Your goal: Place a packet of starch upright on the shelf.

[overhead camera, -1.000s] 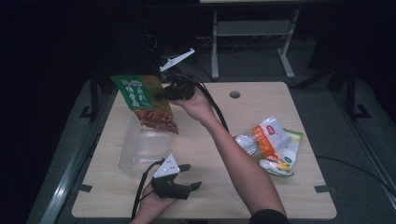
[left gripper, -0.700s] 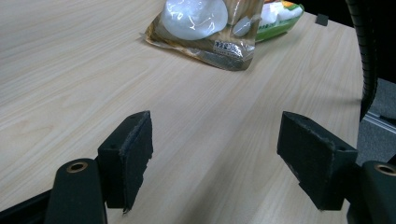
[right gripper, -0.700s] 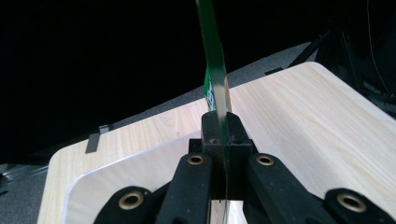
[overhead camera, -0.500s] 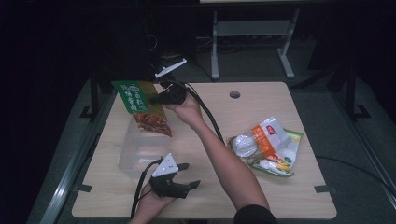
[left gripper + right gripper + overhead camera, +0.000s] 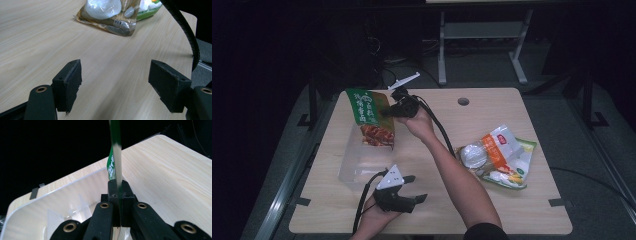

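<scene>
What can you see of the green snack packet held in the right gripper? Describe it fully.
The green snack packet is a flat, glossy pouch, green with pale lettering on top and a reddish-brown food picture below. It hangs upright, edge-on in the right gripper view, pinched at one side edge by the right gripper, whose jaws are shut on it. Its lower end hangs over the clear plastic bin; whether it touches the bin cannot be told.

The table is made of pale wood with round corners and a small round hole near its far edge. A clear plastic box sits on it, right under the closed jaws that hold the green bag. A pile of snack bags lies on the wood too, far out in front of the wide-open jaws.
</scene>
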{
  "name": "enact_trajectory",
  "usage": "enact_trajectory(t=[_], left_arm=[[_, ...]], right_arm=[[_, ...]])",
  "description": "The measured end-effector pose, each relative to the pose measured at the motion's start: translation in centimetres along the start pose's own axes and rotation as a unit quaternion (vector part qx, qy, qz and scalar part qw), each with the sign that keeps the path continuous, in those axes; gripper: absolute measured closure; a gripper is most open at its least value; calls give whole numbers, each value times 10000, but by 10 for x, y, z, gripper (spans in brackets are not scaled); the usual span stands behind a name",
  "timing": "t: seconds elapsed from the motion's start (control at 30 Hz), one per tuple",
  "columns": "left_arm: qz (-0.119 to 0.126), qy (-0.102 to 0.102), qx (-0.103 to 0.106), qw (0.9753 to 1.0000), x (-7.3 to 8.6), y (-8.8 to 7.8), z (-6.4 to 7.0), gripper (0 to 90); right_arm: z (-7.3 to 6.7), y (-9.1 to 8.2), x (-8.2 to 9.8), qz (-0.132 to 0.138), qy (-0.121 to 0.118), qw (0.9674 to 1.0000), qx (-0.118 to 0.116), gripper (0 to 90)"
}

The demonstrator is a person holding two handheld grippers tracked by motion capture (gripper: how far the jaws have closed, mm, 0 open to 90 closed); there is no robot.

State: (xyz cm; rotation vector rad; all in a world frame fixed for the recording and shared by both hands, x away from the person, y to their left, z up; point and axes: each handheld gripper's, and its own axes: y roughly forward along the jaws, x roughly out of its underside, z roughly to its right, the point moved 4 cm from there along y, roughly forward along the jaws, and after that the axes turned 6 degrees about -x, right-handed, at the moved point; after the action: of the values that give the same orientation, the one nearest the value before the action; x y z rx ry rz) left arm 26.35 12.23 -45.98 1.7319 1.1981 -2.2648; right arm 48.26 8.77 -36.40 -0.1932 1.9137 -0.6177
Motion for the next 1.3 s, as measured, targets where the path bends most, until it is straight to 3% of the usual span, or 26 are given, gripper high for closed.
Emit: enact_trajectory(t=[0.07,0.27,0.47,1.3], left_arm=[[6,-6,-5,10000,0,0,0,264],[-3,-36,-24,10000,1,1,-1,263],[-34,50,-43,10000,1,0,-2,263],[-70,85,-6,9999,0,3,1,262]], right_arm=[[0,0,-1,-51,-1,10000,64,878],[4,-9,0,-100,85,9998,150,659],[4,-30,2,8,153,9996,216,571],[4,-103,54,-125,455,9977,480,464]])
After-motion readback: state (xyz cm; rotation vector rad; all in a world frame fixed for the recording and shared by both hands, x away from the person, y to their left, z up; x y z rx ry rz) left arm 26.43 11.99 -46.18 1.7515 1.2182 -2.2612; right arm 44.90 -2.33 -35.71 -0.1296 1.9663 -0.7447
